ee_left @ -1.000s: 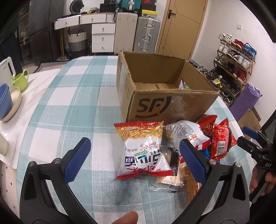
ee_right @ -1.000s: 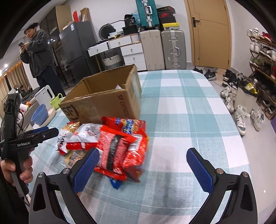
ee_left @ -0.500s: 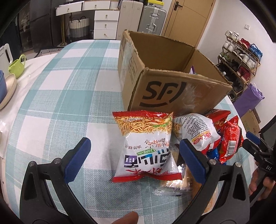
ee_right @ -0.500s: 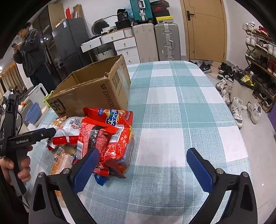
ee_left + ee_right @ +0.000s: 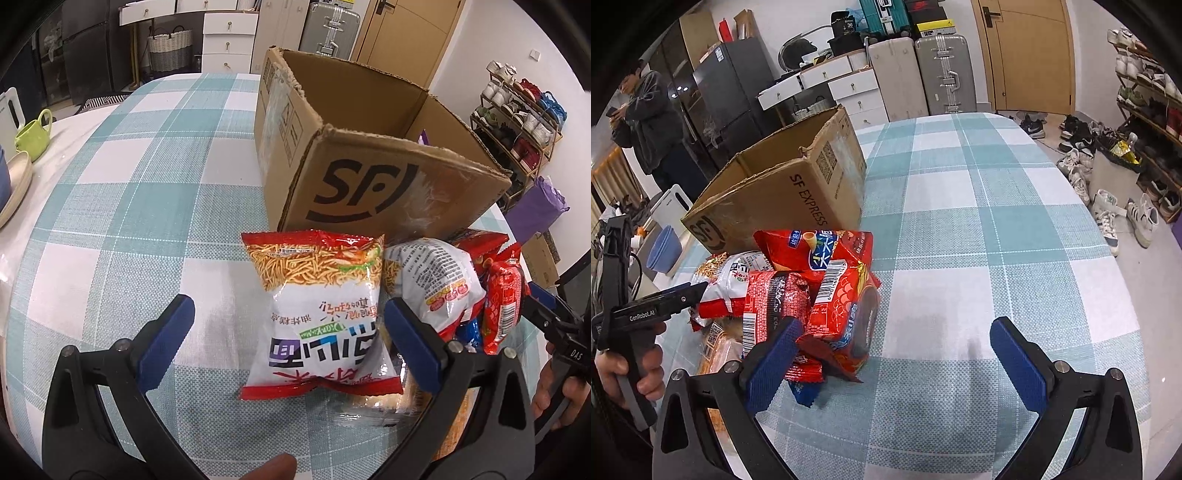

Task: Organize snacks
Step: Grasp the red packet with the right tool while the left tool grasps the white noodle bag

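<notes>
Through your left wrist camera, your left gripper [image 5: 284, 325] stands spread wide with nothing held; its flat blue pads [image 5: 164, 341] sit on black angular arms. Between them lies a glossy, crinkled noodle snack bag [image 5: 317, 314], white plastic with red sealed ends, flat on the woven teal-and-white checked tablecloth [image 5: 147, 206]. Its right edge is just beside the right pad. Behind it stands the open cardboard box [image 5: 369, 177], matte brown with ragged torn edges and a black printed logo. A puffy white packet [image 5: 432, 284] and shiny red packets [image 5: 502, 295] crowd to the right, touching one another, over clear-wrapped items below.

Through your right wrist camera, your right gripper [image 5: 892, 360] is likewise wide apart and empty. Its left pad overlaps the edge of the heap, where a slick red biscuit packet [image 5: 846, 314] with a barcode lies on top, tilted; whether the pad touches it you cannot tell. The box [image 5: 783, 192] stands just behind the heap.
</notes>
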`<state>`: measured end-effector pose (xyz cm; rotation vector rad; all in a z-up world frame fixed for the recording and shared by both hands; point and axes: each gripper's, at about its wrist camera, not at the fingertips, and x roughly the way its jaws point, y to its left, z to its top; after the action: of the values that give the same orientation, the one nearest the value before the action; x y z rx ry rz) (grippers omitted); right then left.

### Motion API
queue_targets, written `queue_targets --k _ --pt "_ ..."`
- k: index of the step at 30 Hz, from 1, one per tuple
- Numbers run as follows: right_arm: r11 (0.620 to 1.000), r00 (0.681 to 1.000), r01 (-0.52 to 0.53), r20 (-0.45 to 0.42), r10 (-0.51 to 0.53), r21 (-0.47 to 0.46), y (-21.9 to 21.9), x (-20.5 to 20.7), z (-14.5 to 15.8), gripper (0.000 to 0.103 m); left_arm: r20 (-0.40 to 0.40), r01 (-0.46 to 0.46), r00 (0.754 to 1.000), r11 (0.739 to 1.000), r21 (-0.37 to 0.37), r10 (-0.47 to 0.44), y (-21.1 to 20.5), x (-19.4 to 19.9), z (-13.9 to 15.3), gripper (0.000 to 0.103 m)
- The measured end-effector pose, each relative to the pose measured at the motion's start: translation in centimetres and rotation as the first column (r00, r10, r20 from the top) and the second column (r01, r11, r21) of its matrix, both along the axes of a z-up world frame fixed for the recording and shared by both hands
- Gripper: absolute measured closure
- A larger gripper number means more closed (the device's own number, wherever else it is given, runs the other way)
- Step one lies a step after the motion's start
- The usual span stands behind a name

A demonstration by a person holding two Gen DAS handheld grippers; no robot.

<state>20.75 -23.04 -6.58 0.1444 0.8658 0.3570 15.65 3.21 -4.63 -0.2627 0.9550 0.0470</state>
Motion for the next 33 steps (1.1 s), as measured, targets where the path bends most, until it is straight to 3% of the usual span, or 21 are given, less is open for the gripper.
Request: queue_targets --k 6,8,12,17,26,33 --pt "1.0 1.0 0.006 -0.007 -0.006 0.025 0.0 0.5 -0.1 0.006 -0.004 0.001 1.0 1.0 -0.003 -0.001 0.2 0.1 -0.2 0.001" --pt "0.998 1.0 -0.001 -0.023 0.002 0.055 0.0 0.9 -0.3 0.019 -0.006 0.003 1.0 1.0 -0.003 -0.003 0.2 0.3 -0.3 0.001" --pt "0.998 0.999 -0.008 -0.042 0.011 0.064 0.3 1.4 -0.5 0.035 -0.008 0.004 1.0 1.0 -0.008 -0.005 0.2 0.4 -0.4 0.001" --pt "0.996 0.998 -0.028 -0.047 0.031 0.08 0.5 1.5 -1.0 0.062 -0.008 0.013 1.0 1.0 -0.005 -0.013 0.1 0.5 -0.5 0.001" --pt "0.995 0.999 -0.034 0.03 0.031 0.09 0.2 0.4 0.0 0.08 -0.014 0.011 1.0 1.0 -0.012 -0.011 0.2 0.7 -0.7 0.001" --pt "0.997 0.994 -0.031 0.104 0.023 0.075 -0.1 -0.6 1.2 0.081 -0.01 0.013 1.0 1.0 -0.028 -0.014 0.1 0.9 -0.8 0.001"
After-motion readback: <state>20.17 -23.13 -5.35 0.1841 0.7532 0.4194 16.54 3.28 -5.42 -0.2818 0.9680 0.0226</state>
